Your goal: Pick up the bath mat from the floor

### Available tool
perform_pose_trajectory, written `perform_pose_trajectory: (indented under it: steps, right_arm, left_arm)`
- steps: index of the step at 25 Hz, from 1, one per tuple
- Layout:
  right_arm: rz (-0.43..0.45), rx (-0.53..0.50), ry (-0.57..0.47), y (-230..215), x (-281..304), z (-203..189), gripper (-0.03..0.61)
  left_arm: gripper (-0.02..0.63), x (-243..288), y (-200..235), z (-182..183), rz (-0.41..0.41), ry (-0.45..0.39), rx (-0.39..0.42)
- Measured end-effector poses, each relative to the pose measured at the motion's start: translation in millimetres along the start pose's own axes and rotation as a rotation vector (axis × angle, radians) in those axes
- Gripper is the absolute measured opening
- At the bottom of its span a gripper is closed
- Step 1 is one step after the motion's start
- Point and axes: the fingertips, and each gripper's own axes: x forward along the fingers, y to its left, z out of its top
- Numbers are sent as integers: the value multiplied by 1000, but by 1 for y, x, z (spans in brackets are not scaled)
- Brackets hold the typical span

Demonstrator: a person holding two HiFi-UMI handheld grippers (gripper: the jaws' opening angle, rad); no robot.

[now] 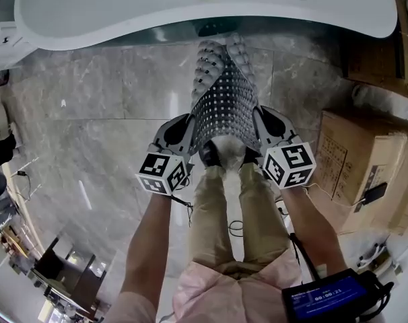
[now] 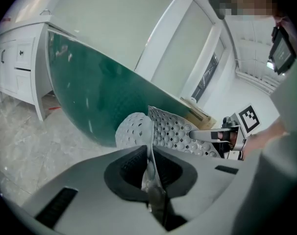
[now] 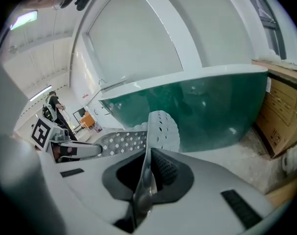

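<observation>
while both my tools are pinched shut on it, i enter one item: bath mat (image 1: pixel 221 89), grey, full of holes.
location: slung between my left gripper (image 1: pixel 188 123) and right gripper (image 1: pixel 259 116), one near corner in each, above the floor (image 1: pixel 103 120) before the bathtub (image 1: pixel 89 12). the far end droops toward the bathtub's bottom edge; i cannot tell whether it is clear of the floor.
risks: only a thin edge sits in each grip, so the sagging weight may pull a corner out. the trailing end may catch on the bathtub. uneven hands would twist it.
</observation>
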Motion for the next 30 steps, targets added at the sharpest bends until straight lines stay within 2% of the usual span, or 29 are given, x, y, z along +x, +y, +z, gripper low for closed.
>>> perform_pose_trajectory:
  steps: [7, 18, 30]
  right_arm:
    - [4, -3, -32, 36, -40, 41, 28]
    - [-5, -5, -42, 77, -104, 72, 28]
    - [24, -33, -102, 139, -182, 126, 28]
  left_arm:
    - [38, -42, -26, 37, -19, -25, 1]
    - [38, -107, -64, 79, -36, -67, 1]
    - [38, -196, -102, 130, -43, -142, 0]
